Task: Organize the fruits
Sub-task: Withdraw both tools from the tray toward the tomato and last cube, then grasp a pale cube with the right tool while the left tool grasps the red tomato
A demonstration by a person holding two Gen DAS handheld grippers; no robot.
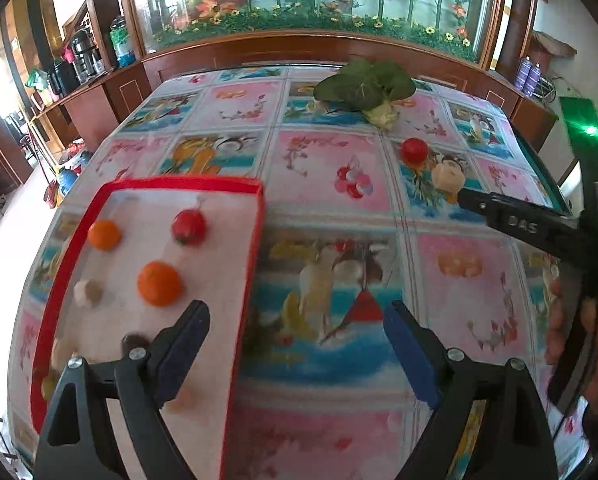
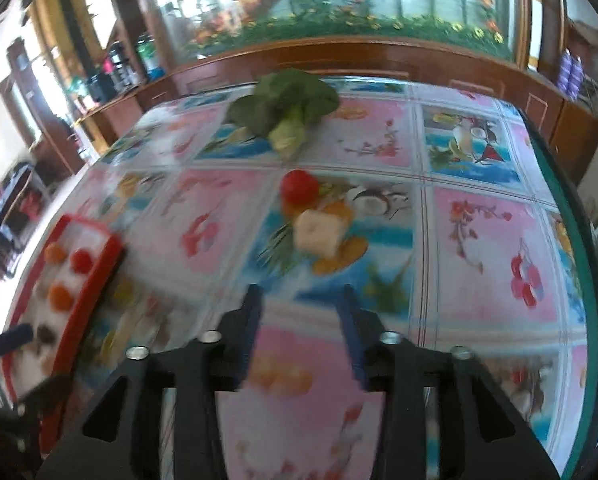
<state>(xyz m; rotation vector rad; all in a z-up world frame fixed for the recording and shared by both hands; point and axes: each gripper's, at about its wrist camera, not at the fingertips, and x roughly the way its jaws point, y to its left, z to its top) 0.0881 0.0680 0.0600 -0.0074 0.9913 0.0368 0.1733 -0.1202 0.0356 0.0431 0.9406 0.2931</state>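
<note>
A red-rimmed white tray (image 1: 255, 240) lies on the table's left and holds two oranges (image 1: 158, 283), a red fruit (image 1: 188, 227) and several small pieces. My left gripper (image 1: 297, 316) is open and empty above the tray's right rim. A red tomato (image 2: 299, 187) and a pale yellow fruit chunk (image 2: 319, 233) lie on the tablecloth ahead of my right gripper (image 2: 299, 300), which is open and empty, a short way from the chunk. In the left wrist view the right gripper (image 1: 465, 196) nearly reaches the chunk (image 1: 449, 176), with the tomato (image 1: 414, 150) just beyond.
A leafy green vegetable (image 1: 365, 84) (image 2: 283, 108) lies at the table's far side. A wooden cabinet (image 1: 299, 46) with a glass flower display stands behind the table. The table's right edge (image 2: 571, 216) is close. The tray also shows at the left of the right wrist view (image 2: 111, 256).
</note>
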